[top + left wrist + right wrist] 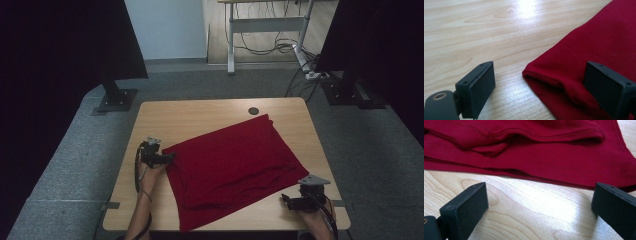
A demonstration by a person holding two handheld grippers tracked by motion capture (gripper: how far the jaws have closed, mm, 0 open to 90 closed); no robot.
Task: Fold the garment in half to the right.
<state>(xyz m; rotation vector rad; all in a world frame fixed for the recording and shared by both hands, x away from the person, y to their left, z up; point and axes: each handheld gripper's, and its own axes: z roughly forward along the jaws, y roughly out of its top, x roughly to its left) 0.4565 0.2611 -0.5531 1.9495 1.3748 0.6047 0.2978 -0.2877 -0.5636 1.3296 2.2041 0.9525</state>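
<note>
- Red garment (231, 167): it lies folded into a rough rectangle across the middle of the wooden table (200, 112), set at a slant, between my two grippers.
- Left gripper (167, 157): my jaws are spread wide. In the left gripper view a folded corner of the cloth (529, 72) sits directly ahead, in the gap between the jaws; my right-hand jaw already stands over the fabric, my left-hand jaw over bare wood. Nothing is pinched yet.
- Right gripper (286, 200): my jaws are also spread, holding nothing. In the right gripper view the hemmed edge (554, 180) runs across just ahead of the jaws, with a strip of bare table in between; several stacked layers and a loose inner fold show beyond it.
- Cable port (254, 110): a small dark disc in the table, beyond the far edge of the cloth, clear of both grippers.
- Progress, as I judge it: the garment is already partly folded, with layers lying one on another. A further fold appears to remain, and its grasp has not begun; the left side is closer to gripping than the right.
</note>
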